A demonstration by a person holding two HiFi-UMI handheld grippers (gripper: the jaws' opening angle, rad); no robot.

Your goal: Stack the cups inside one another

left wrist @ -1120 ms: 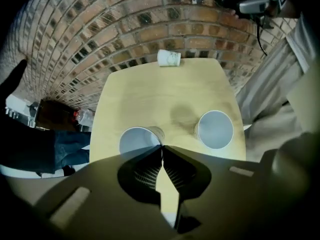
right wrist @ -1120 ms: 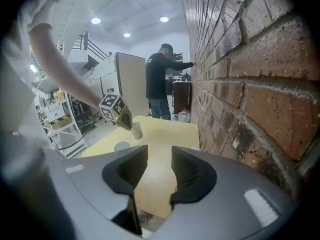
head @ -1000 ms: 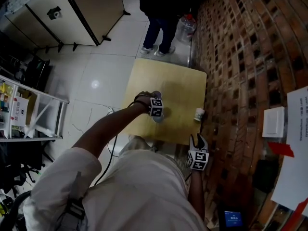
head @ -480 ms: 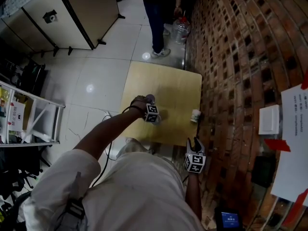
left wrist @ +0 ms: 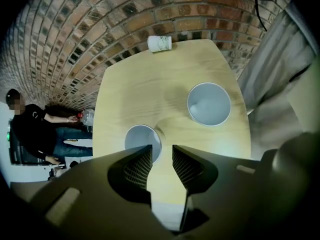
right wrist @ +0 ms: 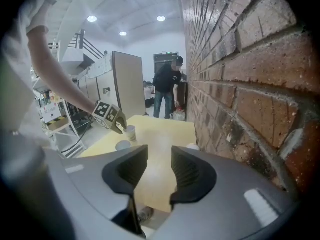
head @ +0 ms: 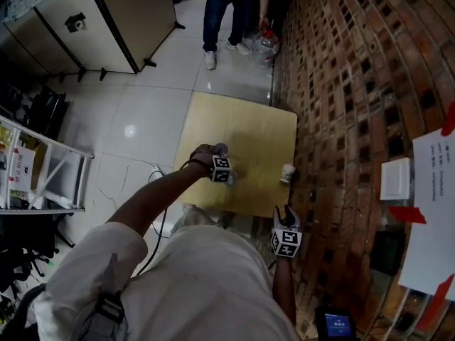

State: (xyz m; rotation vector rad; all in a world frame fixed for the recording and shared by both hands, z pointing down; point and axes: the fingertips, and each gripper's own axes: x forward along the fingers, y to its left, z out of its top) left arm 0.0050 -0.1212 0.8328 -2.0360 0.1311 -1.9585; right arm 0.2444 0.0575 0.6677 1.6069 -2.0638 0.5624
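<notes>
Two pale cups stand upright and open on the wooden table [left wrist: 150, 84]: one [left wrist: 209, 104] to the right, the other [left wrist: 141, 140] right at my left gripper's [left wrist: 162, 146] left fingertip. Its jaws have just been opening; only bare table and the cup's rim edge show in the gap, and no pad presses on it. A third, printed cup [left wrist: 160, 43] lies on its side by the brick wall. From the right gripper view, the left gripper [right wrist: 112, 119] hovers over a cup [right wrist: 130, 132]. My right gripper [right wrist: 160, 151] stands open and empty off the table's near edge.
A brick wall [head: 355, 84] runs along the table's right side. A person [head: 220, 6] stands beyond the far edge beside a water bottle [head: 266, 45]. A cabinet [head: 106, 13] and a white rack [head: 28, 169] stand to the left on the tiled floor.
The person beyond the table has shifted position near the bottle. Both grippers keep their places, the left over the cups and the right off the near edge.
</notes>
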